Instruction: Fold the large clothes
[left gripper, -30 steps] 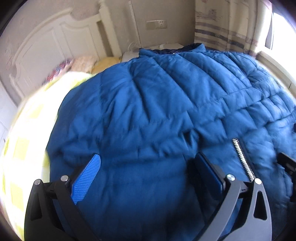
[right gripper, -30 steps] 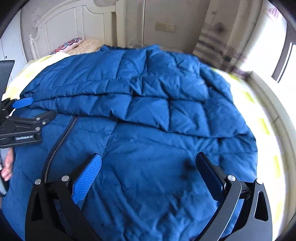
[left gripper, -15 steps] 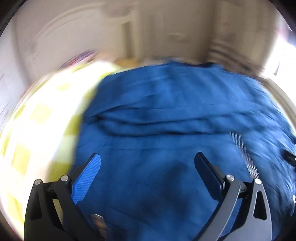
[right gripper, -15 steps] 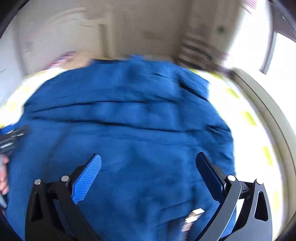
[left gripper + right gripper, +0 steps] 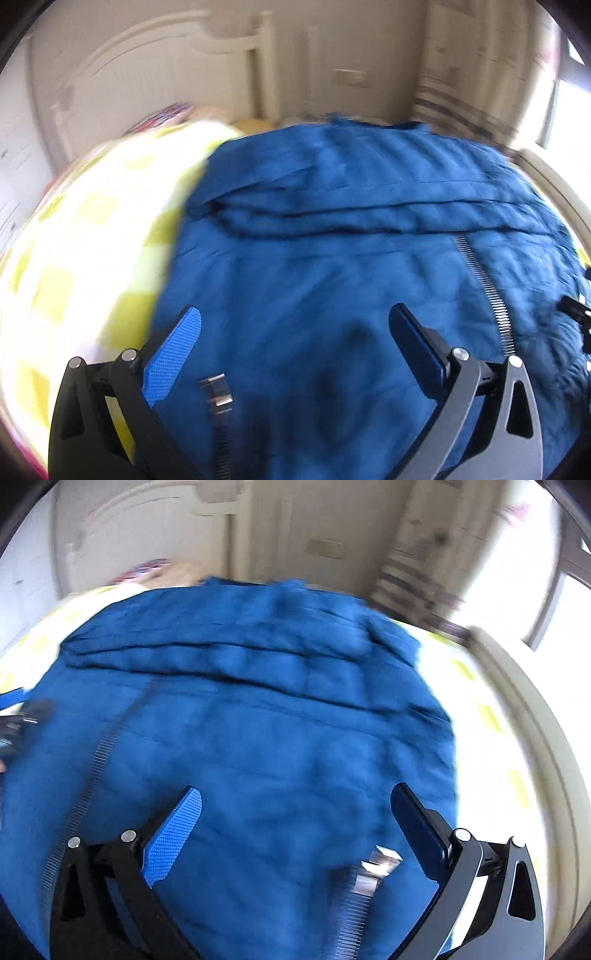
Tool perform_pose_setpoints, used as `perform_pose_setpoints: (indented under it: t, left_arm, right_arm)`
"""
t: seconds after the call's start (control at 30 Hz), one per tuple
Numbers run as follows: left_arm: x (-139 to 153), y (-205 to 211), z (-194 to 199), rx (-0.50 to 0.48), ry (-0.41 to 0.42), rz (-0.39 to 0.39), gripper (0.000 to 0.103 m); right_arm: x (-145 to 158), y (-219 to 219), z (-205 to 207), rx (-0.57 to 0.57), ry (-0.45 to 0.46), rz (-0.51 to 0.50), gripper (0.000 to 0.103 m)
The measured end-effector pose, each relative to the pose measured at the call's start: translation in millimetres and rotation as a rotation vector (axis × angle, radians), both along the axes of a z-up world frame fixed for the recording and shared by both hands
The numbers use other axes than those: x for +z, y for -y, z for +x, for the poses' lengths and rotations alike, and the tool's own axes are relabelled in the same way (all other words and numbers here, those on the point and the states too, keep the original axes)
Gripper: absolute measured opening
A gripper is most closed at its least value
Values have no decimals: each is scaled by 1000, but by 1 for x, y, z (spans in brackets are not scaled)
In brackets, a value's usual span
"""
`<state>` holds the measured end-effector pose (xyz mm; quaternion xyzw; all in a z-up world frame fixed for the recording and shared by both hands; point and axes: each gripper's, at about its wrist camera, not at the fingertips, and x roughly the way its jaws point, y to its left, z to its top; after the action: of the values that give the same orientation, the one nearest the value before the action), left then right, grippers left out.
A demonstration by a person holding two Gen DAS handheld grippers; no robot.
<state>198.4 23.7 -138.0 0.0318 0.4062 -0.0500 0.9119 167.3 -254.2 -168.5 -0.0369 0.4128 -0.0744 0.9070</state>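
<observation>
Bedroom, both views motion-blurred: cream wall with a white carved headboard (image 5: 155, 74) at the far end, a striped curtain (image 5: 461, 96) and a bright window (image 5: 554, 602) on the right side. The bed carries a bedsheet (image 5: 74, 258) checked in yellow-green and white, soft and overexposed near the light; a patterned pillow (image 5: 162, 114) sits up by the headboard, details too blurred. Blue quilted down jacket (image 5: 332, 258) lies spread flat over most of the bed, puffy stitched panels, a fold ridge running across its far half, collar end toward the headboard. A zipper (image 5: 484, 280) with metallic teeth runs lengthwise down the jacket; in the right wrist view the same zipper line (image 5: 96, 764) sits at left. Left gripper (image 5: 293, 332) hovers low over the jacket's near left part, angled forward and down, fingers spread wide, nothing between them; black frame, blue textured pad (image 5: 173, 354). Right gripper (image 5: 295, 812) is posed the same over the near right part, fingers spread wide, gripping nothing; its tip shows at the right edge of the left wrist view. A small shiny metal zipper end piece (image 5: 218, 387) lies on the fabric between the left fingers, and another metal piece (image 5: 376, 867) sits near the right gripper's right finger; exact shape unclear from blur.
</observation>
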Motion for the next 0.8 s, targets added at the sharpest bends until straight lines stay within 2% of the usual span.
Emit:
perform_pose_setpoints:
  t: [0.03,0.1,0.17,0.23,0.27,0.3,0.37,0.4,0.47,0.5,0.57,0.63,0.7,0.8]
  left_arm:
    - [-3,-5,3,17,-42,-23,101]
    - [-11,-14,9,31,-98,-84,101]
    - [-8,-10,8,34,-82,-38,101]
    - [1,7,-7,11,-32,58,101]
    - [7,16,-15,-11,-18,62,101]
    - [14,25,-28,-73,-2,40,101]
    - [21,46,-54,-202,19,24,101]
    - [18,58,-69,-257,27,61,101]
    - [-2,83,-83,-332,11,188,101]
    - [-11,89,-87,-331,41,229,101]
    - [-11,89,-87,-327,44,204,101]
    - [-10,81,-79,-327,-7,140,101]
    - [-7,60,-83,-278,-29,90,101]
    - [3,33,-91,-203,20,58,101]
  right_arm:
    - [-10,13,-2,-30,-26,10,98]
    - [-18,28,3,-33,-36,130,98]
    - [-15,30,3,-58,-28,111,98]
    - [-6,16,-3,-50,-5,64,98]
    - [-1,10,-9,-14,17,77,98]
    - [6,-2,-17,51,44,93,98]
    - [11,-32,-27,169,55,58,98]
    - [8,-43,-32,210,47,38,98]
    - [-12,-66,-33,306,-24,7,98]
    - [-24,-71,-33,297,-40,-5,98]
    - [-26,-66,-31,270,-36,49,98]
    - [-24,-61,-28,267,-38,51,98]
    - [-18,-53,-30,238,-35,44,98]
    - [-4,-45,-57,183,14,29,98]
